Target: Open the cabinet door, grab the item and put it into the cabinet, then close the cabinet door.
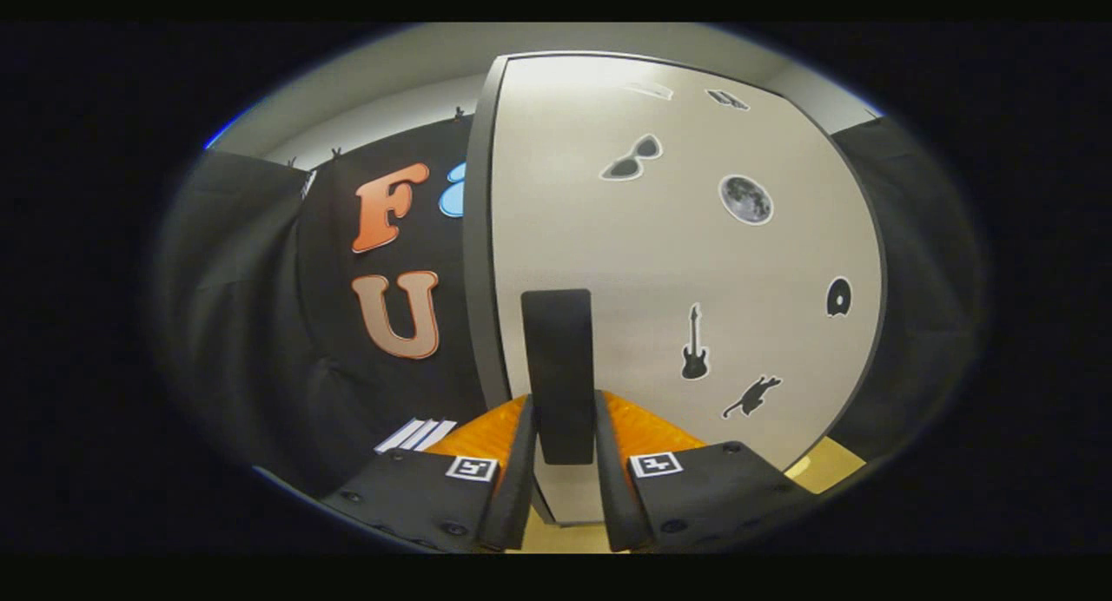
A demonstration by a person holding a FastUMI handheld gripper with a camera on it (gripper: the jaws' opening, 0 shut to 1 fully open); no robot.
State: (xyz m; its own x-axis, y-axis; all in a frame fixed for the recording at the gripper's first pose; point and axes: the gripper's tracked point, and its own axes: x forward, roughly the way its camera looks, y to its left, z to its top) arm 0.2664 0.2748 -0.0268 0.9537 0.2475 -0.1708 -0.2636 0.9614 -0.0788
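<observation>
A pale cabinet door (660,262) with small stickers (sunglasses, a moon, a guitar, a cat) stands right in front of me. Its dark vertical handle (557,358) sits near the door's left edge. My gripper (564,403) is at the lower part of that handle. One finger lies along each side of the handle, both pressing on it. A dark band (483,262) runs down the door's left side; I cannot tell whether the door is ajar.
The black cloth wall (261,306) hangs to the left of the cabinet and also to its right. A light wooden surface (827,466) shows under the door at the lower right. A small white striped object (415,434) lies low on the left, beside my fingers.
</observation>
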